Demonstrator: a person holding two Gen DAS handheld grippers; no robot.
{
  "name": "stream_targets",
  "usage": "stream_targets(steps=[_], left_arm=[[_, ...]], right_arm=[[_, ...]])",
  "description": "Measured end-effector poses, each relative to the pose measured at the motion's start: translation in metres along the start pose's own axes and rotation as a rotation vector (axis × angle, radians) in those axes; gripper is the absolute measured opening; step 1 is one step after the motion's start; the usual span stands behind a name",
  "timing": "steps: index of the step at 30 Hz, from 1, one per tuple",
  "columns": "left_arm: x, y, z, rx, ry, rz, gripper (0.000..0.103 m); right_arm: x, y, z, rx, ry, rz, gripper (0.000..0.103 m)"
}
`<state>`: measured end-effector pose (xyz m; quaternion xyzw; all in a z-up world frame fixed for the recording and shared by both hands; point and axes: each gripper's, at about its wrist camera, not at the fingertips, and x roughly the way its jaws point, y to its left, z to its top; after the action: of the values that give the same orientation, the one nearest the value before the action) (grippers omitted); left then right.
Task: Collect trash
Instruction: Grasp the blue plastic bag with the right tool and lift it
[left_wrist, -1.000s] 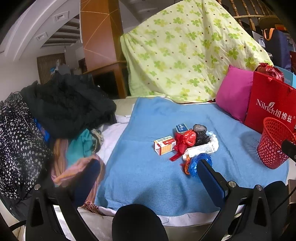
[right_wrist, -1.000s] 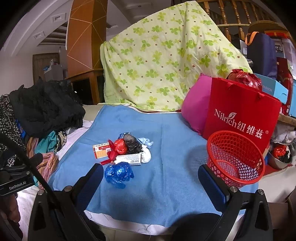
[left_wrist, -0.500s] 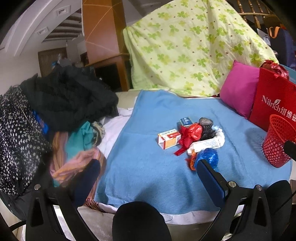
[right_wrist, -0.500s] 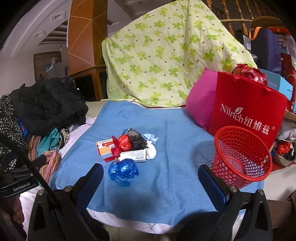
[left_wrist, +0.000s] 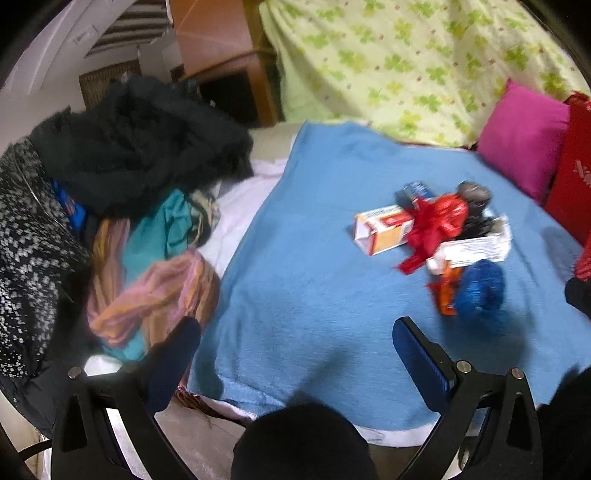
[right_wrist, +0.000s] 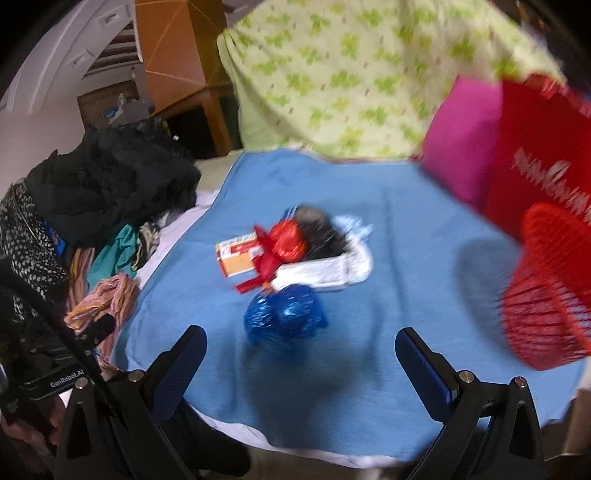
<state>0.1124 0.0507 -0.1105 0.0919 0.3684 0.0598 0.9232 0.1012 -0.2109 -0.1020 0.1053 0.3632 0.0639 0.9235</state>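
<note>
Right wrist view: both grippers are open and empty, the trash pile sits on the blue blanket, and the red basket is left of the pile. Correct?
Not quite. In the right wrist view the red basket stands to the right of the trash pile, not left. The rest holds: the pile lies on the blue blanket, and the right gripper and left gripper are open and empty.

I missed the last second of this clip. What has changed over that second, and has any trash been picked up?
Both hand-held grippers have moved in toward the trash pile: the blue crumpled bag now lies close ahead of the right hand-held gripper, and the left hand-held gripper has closed in on the blue blanket. Nothing was grasped or released; both remain open and empty. The pile and the red basket stayed put.
</note>
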Motion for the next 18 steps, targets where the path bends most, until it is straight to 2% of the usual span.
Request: stream_targets(steps=[4, 9, 12, 14, 18], left_arm=[[0.04, 0.002, 0.015, 0.009, 0.022, -0.025, 0.103], [0.086, -0.013, 0.046, 0.016, 0.03, -0.16, 0.103], [0.11, -0.031, 0.071, 0.033, 0.005, -0.246, 0.103], [0.125, -0.045, 0.083, 0.056, 0.001, -0.277, 0.103], [0.16, -0.071, 0.101, 0.103, 0.032, -0.335, 0.103]], right_arm=[[0.067, -0.01, 0.007, 0.03, 0.086, 0.038, 0.103], [0.129, -0.021, 0.013, 0.098, 0.189, 0.081, 0.1], [0.156, -0.028, 0.01, 0.112, 0.235, 0.091, 0.093], [0.166, -0.033, 0.008, 0.131, 0.248, 0.121, 0.086], [0.175, -0.036, 0.005, 0.143, 0.257, 0.197, 0.072]])
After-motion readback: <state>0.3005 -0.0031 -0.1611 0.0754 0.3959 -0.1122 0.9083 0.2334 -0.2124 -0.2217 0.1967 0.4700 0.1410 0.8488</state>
